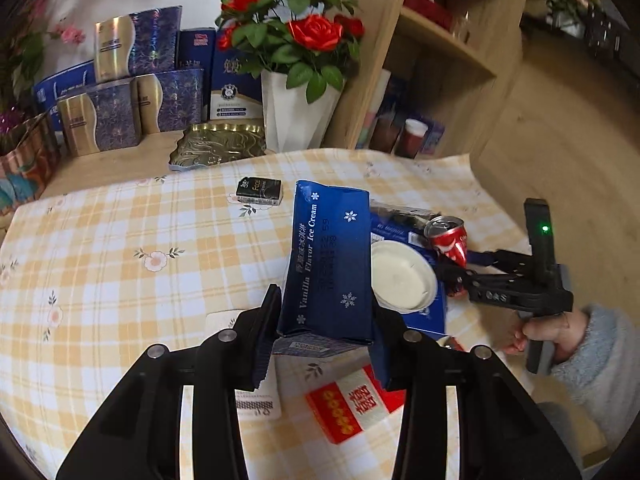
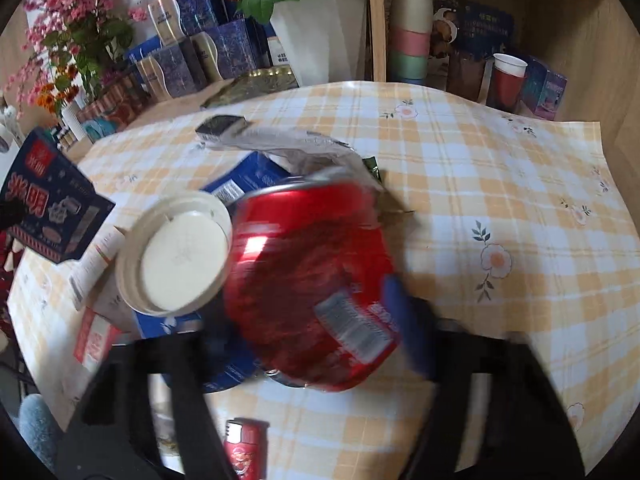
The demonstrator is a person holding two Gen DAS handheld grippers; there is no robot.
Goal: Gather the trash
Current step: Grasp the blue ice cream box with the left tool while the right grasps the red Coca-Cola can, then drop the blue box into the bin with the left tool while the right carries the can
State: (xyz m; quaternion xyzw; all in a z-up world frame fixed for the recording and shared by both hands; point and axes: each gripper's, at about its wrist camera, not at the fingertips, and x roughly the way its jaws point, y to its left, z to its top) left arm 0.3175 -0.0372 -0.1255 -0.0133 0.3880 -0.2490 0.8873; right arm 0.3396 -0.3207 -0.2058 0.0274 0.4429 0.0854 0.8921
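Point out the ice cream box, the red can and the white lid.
ice cream box point(image 1: 326, 264): left wrist view, on its blue printed face.
red can point(image 2: 308, 276): right wrist view, on the middle of its side.
white lid point(image 2: 180, 254): right wrist view, on its flat inner disc.

Left gripper point(image 1: 326, 336), angled downward, clamps a blue carton point(image 1: 328, 260) between its pads. Right gripper point(image 2: 316, 320), held by a grey-sleeved hand point(image 1: 548, 330), grips a red can point(image 2: 308, 280).
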